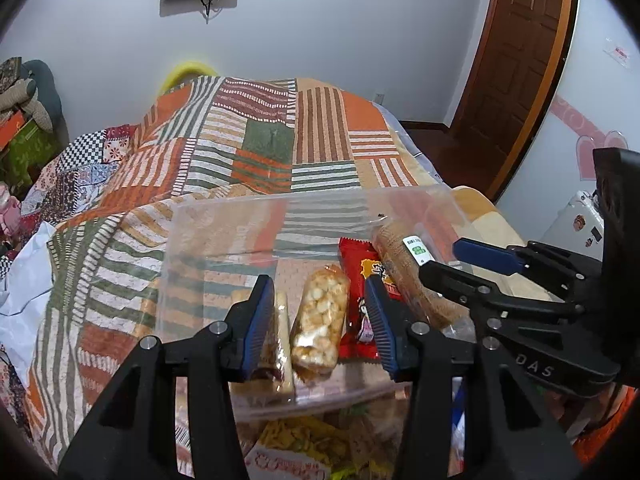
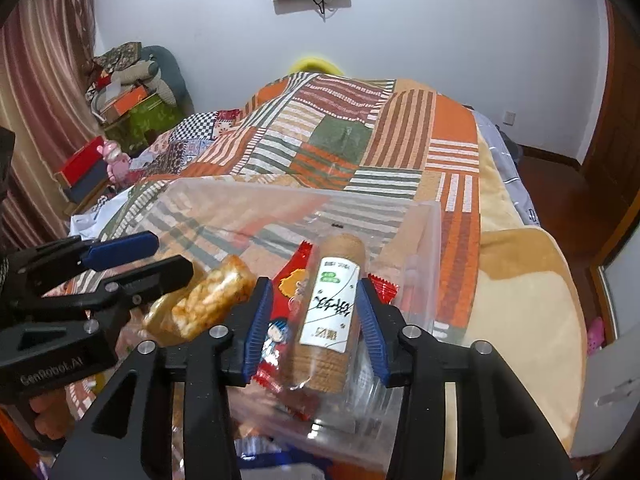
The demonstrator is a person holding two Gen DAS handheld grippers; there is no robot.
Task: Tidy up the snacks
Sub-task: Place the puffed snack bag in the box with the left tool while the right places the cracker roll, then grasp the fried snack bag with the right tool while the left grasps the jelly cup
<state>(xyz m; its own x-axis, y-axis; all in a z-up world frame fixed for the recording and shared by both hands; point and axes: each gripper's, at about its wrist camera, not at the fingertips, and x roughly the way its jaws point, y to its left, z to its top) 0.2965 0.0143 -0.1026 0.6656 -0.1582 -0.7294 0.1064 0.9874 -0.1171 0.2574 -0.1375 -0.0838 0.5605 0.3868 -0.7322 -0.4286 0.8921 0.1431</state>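
Note:
A clear plastic bin (image 1: 224, 216) (image 2: 432, 240) sits on the patchwork quilt. Inside lie a puffed-snack pack (image 1: 320, 316) (image 2: 208, 300), a red packet (image 1: 360, 276) (image 2: 292, 284), a brown biscuit roll with a white label (image 1: 400, 264) (image 2: 332, 312) and a pale wrapped bar (image 1: 280, 344). My left gripper (image 1: 320, 320) is open over the bin, its jaws either side of the puffed-snack pack. My right gripper (image 2: 316, 324) is open, its jaws standing close on either side of the biscuit roll. Each gripper shows in the other's view: the right (image 1: 480, 256) and the left (image 2: 132, 256).
More snack packets (image 1: 304, 448) lie in front of the bin, below the grippers. The quilt-covered bed (image 2: 360, 136) stretches beyond. Boxes and soft toys (image 2: 132, 92) pile up at the left wall. A wooden door (image 1: 520, 60) stands at the right.

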